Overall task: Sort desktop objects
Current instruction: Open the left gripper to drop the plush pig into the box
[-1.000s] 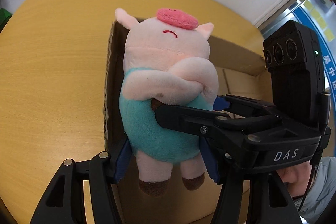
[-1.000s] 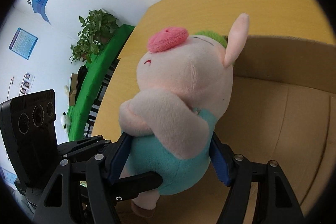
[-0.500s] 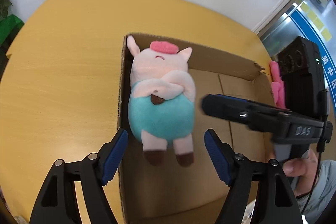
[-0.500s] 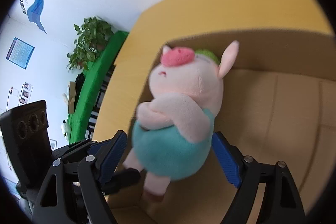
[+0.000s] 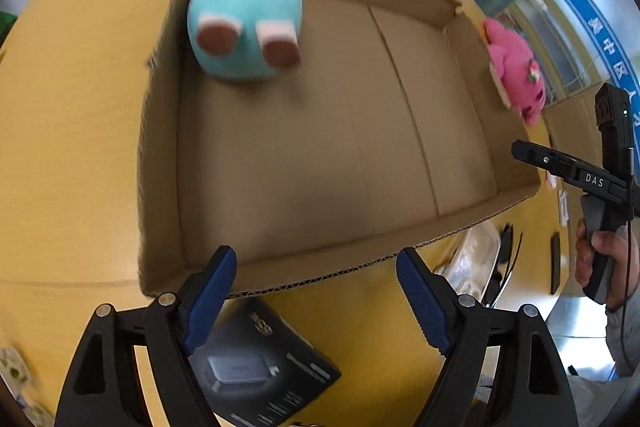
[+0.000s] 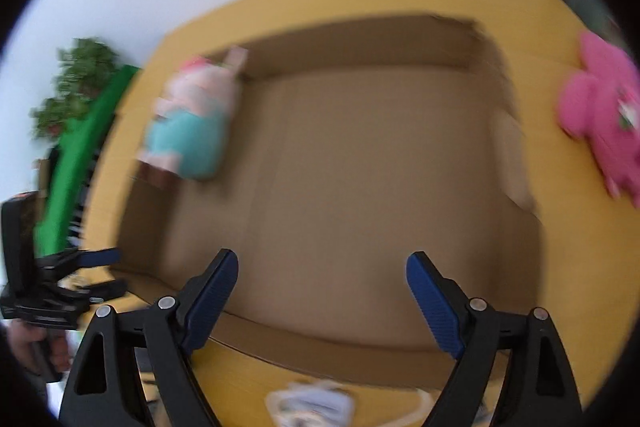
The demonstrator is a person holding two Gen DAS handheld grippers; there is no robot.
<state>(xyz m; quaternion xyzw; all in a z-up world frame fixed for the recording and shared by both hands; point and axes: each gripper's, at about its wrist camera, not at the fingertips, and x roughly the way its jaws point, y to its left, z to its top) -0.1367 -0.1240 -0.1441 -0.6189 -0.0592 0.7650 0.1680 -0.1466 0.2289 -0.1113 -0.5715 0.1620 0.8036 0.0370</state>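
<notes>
The pig plush [image 5: 246, 11] in teal overalls lies free in the far left corner of the open cardboard box [image 5: 340, 147], feet toward me. My left gripper [image 5: 316, 267] hovers over the box's near wall, its jaws still opening and nothing between them. In the right wrist view the same pig [image 6: 192, 123] is blurred, well beyond my right gripper [image 6: 322, 267], which stands open and empty over the box [image 6: 360, 167]. A pink plush [image 5: 516, 71] sits outside the box's right wall.
A black product carton [image 5: 260, 367] lies on the yellow table [image 5: 72, 107] just before the box. A clear plastic container [image 5: 472, 255] and dark cables lie at the near right. A hand [image 5: 600, 251] holds the right gripper's grip. A green bench [image 6: 80, 155] and plant [image 6: 76, 83] stand far left.
Both grippers let go of the pig plush, which dropped into the box's far left corner. Both then opened wide and pulled back toward the box's near edge, the right one swinging away fast.
</notes>
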